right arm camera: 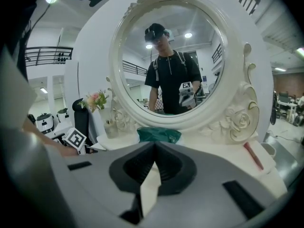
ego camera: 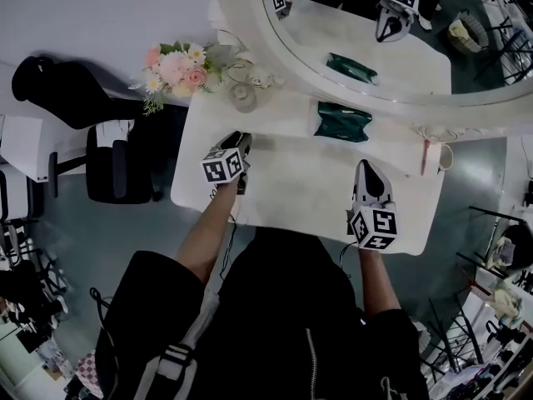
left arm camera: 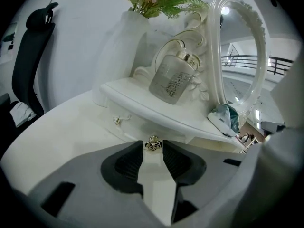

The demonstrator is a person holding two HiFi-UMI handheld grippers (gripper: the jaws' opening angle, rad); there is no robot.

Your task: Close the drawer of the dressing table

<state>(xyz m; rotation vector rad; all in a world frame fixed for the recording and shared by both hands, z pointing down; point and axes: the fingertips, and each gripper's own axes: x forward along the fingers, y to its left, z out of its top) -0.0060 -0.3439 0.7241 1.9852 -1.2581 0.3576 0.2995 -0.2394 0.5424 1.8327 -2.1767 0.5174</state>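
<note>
On the white dressing table (ego camera: 291,190), a small metal drawer knob (left arm camera: 153,144) stands right at the tips of my left gripper (left arm camera: 153,148). The jaws stand a little apart on either side of it, and the pads do not press on it. The white drawer front (left arm camera: 142,133) lies under the low shelf (left arm camera: 142,103); a second knob (left arm camera: 118,121) shows further left. Seen from the head view, the left gripper (ego camera: 241,140) reaches toward the shelf at the table's left. My right gripper (ego camera: 366,169) rests over the tabletop at the right, its tips (right arm camera: 154,146) together and holding nothing.
A glass perfume bottle (left arm camera: 173,80) and a vase of flowers (ego camera: 175,69) stand on the shelf's left end. A green pouch (ego camera: 343,122) lies before the round mirror (ego camera: 375,32). A red stick (ego camera: 425,157) and a cup (ego camera: 445,157) lie at the right. A black chair (ego camera: 117,161) stands left of the table.
</note>
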